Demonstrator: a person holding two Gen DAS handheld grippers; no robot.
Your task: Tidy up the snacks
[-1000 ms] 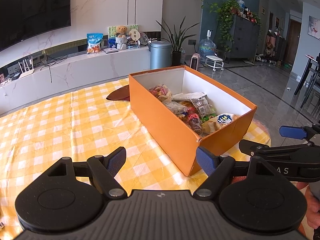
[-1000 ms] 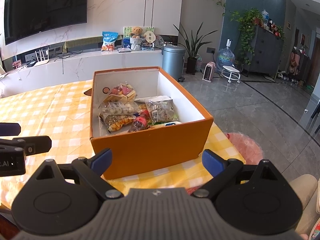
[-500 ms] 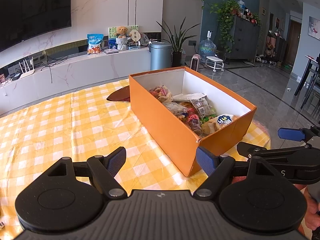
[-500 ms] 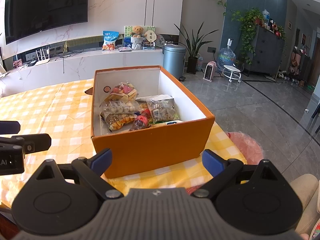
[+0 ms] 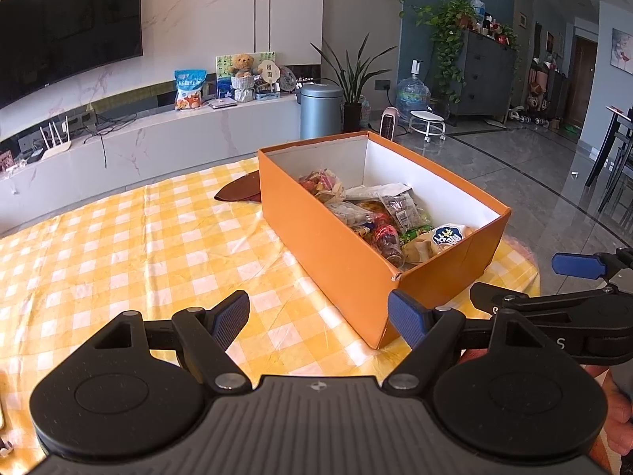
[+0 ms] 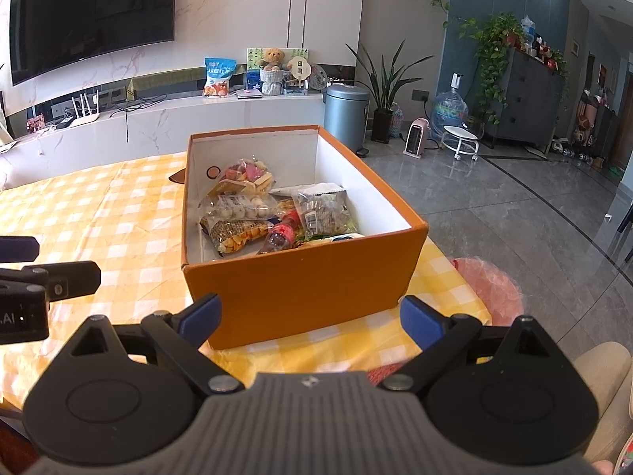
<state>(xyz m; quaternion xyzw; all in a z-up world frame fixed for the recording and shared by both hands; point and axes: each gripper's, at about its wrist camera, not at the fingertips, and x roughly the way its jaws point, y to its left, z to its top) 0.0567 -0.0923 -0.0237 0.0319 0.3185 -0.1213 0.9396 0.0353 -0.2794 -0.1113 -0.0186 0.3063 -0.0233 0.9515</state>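
Left wrist view
- Progress: the snacks (image 5: pixel 379 217) all appear to lie inside the orange box (image 5: pixel 340 253); no packet shows loose on the checked tablecloth (image 5: pixel 130 245), so the gathering looks close to done. What may be left is tidying the pile, judging by how loosely it lies.
- Box: open-topped, white inside, standing on the cloth near the table's right edge, one corner close to the camera.
- Contents: a pink-and-yellow bag at the far end, clear packets and a small red-capped bottle (image 5: pixel 385 239) in the middle, a pale bag with a blue-and-white label (image 5: pixel 445 237) against the near wall.
- Left gripper (image 5: pixel 318 316): jaws spread wide with nothing between them, short of the box's near corner.
- Right gripper (image 5: pixel 569 277): seen from the side at the right edge, a hand below it; one blue pad shows, its state not clear from here.
- Other: a dark brown flat thing (image 5: pixel 239 190) pokes out behind the box; I cannot tell what it is.

Right wrist view
- Box: directly ahead, short wall facing the camera.
- Contents: packets heaped along the left and middle, overlapping; the floor by the right wall is partly bare.
- Right gripper (image 6: pixel 310 314): jaws wide apart, holding nothing, just before the near wall, not touching it.
- Left gripper: at the left edge, over the cloth.
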